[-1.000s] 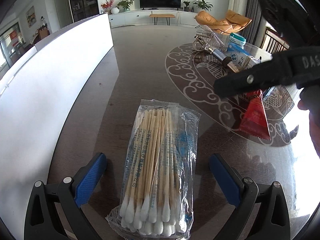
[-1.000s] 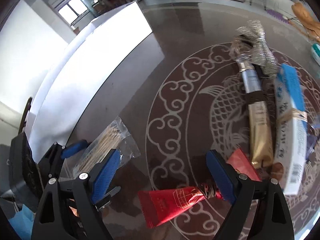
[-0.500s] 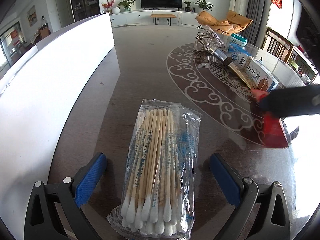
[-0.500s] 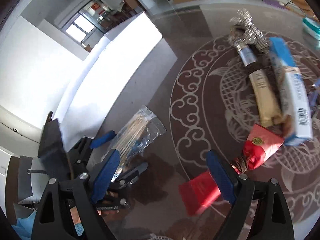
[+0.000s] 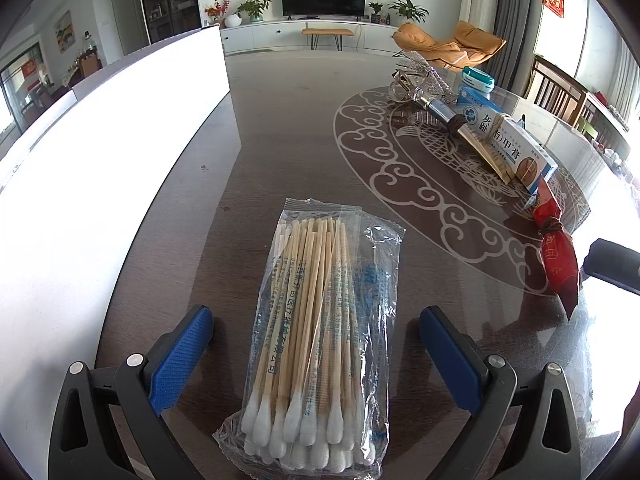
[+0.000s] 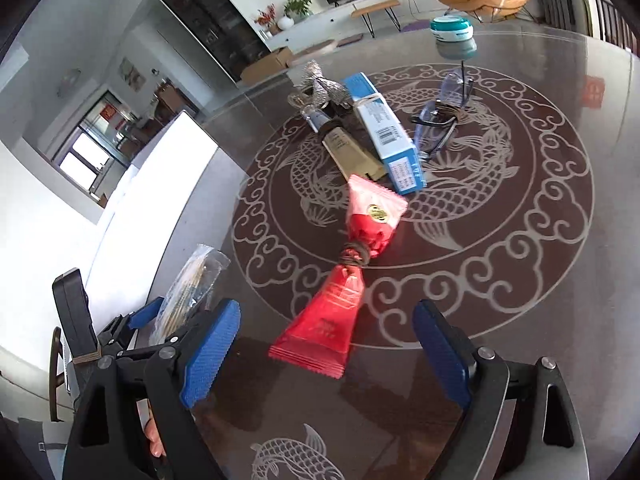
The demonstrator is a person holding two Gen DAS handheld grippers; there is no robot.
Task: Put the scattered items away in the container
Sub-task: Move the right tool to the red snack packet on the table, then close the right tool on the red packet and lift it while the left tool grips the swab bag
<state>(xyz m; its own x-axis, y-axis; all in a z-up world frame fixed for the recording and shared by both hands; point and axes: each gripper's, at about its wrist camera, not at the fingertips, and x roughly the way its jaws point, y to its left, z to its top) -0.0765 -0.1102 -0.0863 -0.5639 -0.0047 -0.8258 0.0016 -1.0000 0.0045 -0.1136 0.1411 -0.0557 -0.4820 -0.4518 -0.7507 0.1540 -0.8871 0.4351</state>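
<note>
A clear bag of cotton swabs (image 5: 320,328) lies flat on the dark table between the open fingers of my left gripper (image 5: 316,356); it also shows in the right wrist view (image 6: 192,284). A red packet tied in the middle (image 6: 344,276) lies just ahead of my open right gripper (image 6: 326,354), its near end between the fingertips; it also shows in the left wrist view (image 5: 554,248). A white container wall (image 5: 100,160) stands along the left.
On the patterned glass lie a blue and white box (image 6: 382,128), a gold tube (image 6: 348,152), a silver bow (image 6: 320,84), folded glasses (image 6: 440,120) and a teal jar (image 6: 452,28). Chairs stand beyond the table's far right edge (image 5: 560,88).
My right gripper has swung round and pulled back, so the red packet now points away from it, lengthwise between the fingers. The left gripper and the swab bag have not moved.
</note>
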